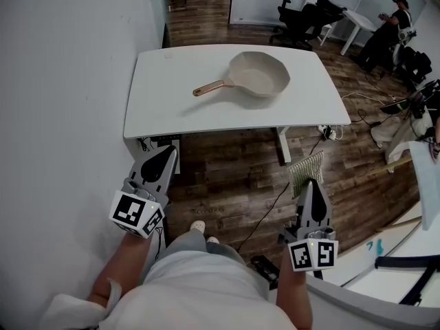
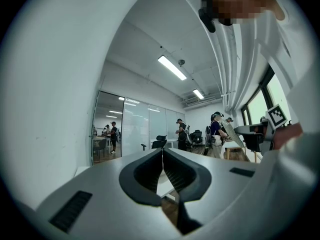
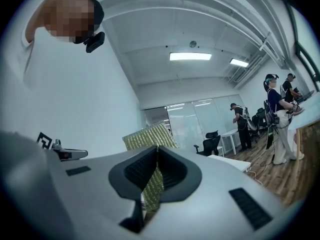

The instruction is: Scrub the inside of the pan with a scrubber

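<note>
Pan: the cream pan [image 1: 261,74] sat hollow side up near the middle of the white table [image 1: 158,119]. Its copper-coloured handle [image 1: 210,86] pointed toward the table's left end.
Scrubber: the greenish-gold scrubber [image 1: 306,172] was short of the table's near edge and well apart from the pan.
Right gripper: the right gripper [image 1: 310,182] was clamped on the scrubber, on the person's side of the table's right half.
Left gripper: the left gripper [image 1: 168,151] was clenched on nothing, just short of the table's near left corner.
Step in hand: by my reading this was the approach to the table, with no scrubbing begun.
Doing it well: I would pin the handle with the left gripper first, since a light pan would likely slide on that smooth top. The scrubber looked soft and was pinched by one edge. So I would lay its broad face against the pan's inside and press gently, so that it does not fold.
Head view alone: it showed the pan, the table and how far both grippers stood from the table.
Right gripper view alone: it showed the pads biting the scrubber's lower part while most of the pad fanned out above them, and it showed no pan.
Left gripper view alone: it showed the jaws met edge to edge with nothing between them, which was not clear from above.
</note>
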`<state>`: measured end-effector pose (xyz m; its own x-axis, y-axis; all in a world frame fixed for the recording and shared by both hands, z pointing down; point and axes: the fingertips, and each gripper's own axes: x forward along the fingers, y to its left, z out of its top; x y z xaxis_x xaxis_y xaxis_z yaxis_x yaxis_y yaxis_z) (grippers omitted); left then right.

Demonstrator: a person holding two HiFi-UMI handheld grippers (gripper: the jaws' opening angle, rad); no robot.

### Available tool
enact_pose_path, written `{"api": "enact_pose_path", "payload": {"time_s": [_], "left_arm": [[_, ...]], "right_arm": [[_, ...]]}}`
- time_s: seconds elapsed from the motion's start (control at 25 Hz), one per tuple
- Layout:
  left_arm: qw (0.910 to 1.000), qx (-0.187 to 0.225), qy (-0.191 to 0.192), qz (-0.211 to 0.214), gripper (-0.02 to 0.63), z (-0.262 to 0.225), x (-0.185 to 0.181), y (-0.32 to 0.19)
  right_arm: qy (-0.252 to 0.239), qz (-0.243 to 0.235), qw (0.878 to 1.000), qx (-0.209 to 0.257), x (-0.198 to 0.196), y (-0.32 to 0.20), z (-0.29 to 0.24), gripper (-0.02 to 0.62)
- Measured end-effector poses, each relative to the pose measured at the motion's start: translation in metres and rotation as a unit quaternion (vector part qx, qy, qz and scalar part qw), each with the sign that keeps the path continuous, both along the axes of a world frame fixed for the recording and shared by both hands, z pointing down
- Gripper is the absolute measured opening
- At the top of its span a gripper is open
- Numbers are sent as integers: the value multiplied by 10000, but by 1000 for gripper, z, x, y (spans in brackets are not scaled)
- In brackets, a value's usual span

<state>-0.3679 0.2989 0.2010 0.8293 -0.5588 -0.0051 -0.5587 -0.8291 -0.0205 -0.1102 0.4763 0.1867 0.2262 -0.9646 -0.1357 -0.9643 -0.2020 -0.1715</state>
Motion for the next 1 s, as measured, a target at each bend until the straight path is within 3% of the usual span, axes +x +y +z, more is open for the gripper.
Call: {"api": "enact_pose_path", "payload": {"time_s": [0.52, 1.0], "left_arm": [[9999, -115, -28, -33, 14, 7, 20, -15], [9998, -24, 40, 214, 14, 7, 62, -82]], "right_arm": [[-17, -39, 10000, -87, 20, -16, 2, 28], [-32, 215, 9997, -68, 52, -68, 6, 28]]}}
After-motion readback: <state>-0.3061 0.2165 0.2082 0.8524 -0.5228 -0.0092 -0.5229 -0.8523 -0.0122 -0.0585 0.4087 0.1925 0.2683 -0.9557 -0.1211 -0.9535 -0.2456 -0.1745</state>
